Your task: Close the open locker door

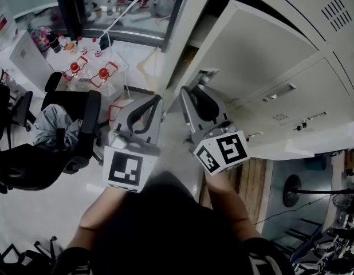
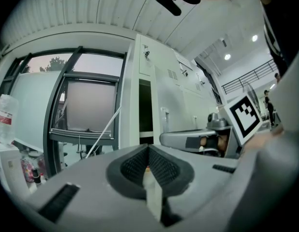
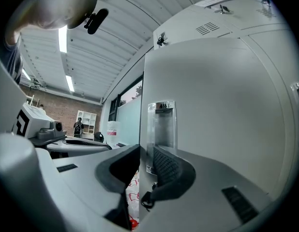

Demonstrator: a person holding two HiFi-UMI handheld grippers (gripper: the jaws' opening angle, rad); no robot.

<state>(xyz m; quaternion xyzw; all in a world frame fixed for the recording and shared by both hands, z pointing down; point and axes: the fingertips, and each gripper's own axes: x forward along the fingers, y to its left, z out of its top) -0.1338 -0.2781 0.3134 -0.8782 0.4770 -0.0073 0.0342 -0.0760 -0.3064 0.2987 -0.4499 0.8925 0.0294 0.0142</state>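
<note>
The pale grey locker door [image 1: 263,47] stands swung out from the bank of lockers. In the right gripper view its broad face [image 3: 217,105] fills the right half, with a recessed metal handle [image 3: 160,127] near the free edge. My right gripper [image 3: 142,151] is shut on that edge just below the handle, one pad on each side; in the head view the right gripper [image 1: 195,96] reaches the door's lower corner. The left gripper [image 1: 154,102] hangs beside it, apart from the door. Its pads meet with nothing held, as the left gripper [image 2: 148,153] shows in its own view, where the dark locker opening [image 2: 145,112] lies ahead.
Closed lockers [image 1: 306,116] continue to the right of the open one. Black office chairs [image 1: 62,125] stand on the floor at left. Red-capped bottles [image 1: 102,73] sit near a dark-framed window [image 1: 122,16]. A wooden board [image 1: 251,182] lies below the lockers.
</note>
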